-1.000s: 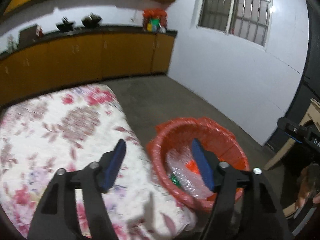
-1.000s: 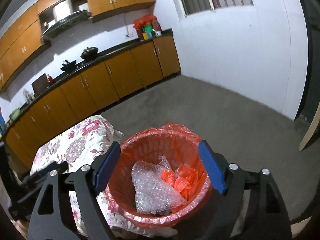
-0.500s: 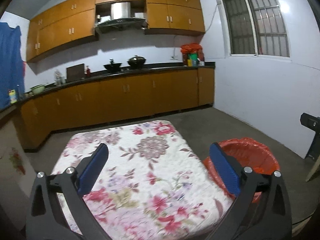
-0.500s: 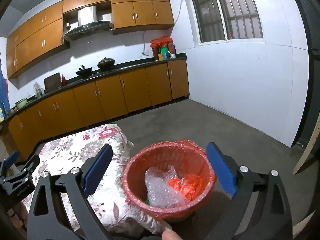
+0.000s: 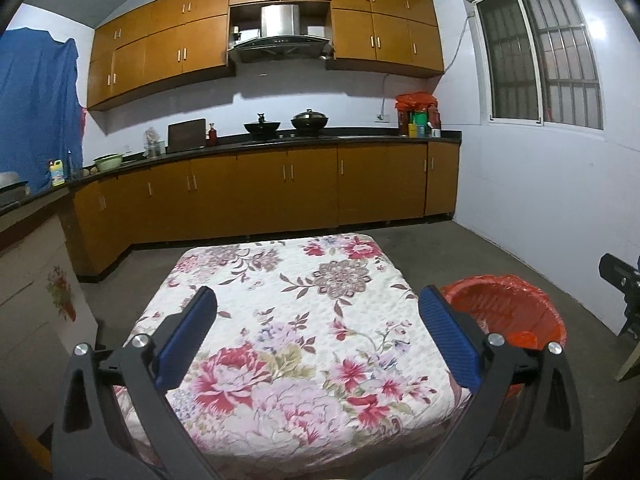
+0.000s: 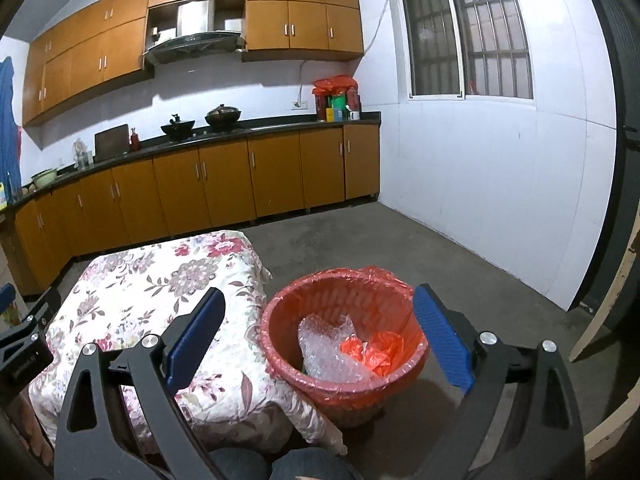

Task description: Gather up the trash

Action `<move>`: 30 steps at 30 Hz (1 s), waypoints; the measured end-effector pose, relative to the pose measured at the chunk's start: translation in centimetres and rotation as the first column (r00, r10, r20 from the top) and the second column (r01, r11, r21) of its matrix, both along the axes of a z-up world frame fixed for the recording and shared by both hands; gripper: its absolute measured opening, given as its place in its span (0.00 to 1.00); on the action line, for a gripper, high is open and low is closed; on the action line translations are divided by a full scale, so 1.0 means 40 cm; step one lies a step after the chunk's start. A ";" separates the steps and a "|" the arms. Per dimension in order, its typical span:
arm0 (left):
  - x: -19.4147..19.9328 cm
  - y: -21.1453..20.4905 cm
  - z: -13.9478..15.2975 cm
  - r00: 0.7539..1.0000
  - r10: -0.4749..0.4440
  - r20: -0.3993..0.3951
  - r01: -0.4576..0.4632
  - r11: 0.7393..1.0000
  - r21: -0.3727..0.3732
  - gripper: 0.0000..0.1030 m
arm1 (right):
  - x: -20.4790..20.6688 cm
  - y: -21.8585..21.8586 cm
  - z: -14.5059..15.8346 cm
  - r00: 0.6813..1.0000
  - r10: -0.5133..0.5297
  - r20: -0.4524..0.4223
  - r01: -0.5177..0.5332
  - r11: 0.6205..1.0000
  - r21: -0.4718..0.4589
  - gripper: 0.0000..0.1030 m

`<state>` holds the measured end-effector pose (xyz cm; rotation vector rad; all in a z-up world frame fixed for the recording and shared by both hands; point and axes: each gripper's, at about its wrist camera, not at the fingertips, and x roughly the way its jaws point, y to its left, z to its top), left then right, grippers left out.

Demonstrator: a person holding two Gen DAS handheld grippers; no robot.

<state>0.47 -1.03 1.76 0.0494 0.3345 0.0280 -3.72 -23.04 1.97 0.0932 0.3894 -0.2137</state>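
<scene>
We hold the left gripper [image 5: 316, 320] over the floral tablecloth [image 5: 304, 304], jaws wide apart, nothing between them. The right gripper [image 6: 318, 320] gapes likewise above the red bin [image 6: 344, 336], which holds bubble wrap [image 6: 328, 350] and what looks like crumpled red plastic [image 6: 374, 350].

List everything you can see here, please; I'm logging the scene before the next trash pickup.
Trash bin: one, red with a red liner, on the floor right of the table.
Bubble wrap: one clear piece, inside the bin.
Crumpled bag: one, orange-red, inside the bin beside the wrap.
Table: one, under a floral cloth; no trash visible on top.
Cabinets: orange-brown, along the far wall.
Woks: two, dark, on the stove.
Window: one, barred, right wall.
Left gripper: black, blue pads, open over the table.
Right gripper: same, open, framing the bin.
</scene>
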 end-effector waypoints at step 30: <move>-0.040 0.029 -0.061 0.996 0.058 -0.071 -0.058 0.998 -0.010 0.96 | -0.021 0.051 -0.073 0.997 -0.053 -0.061 0.050 0.997 -0.056 0.92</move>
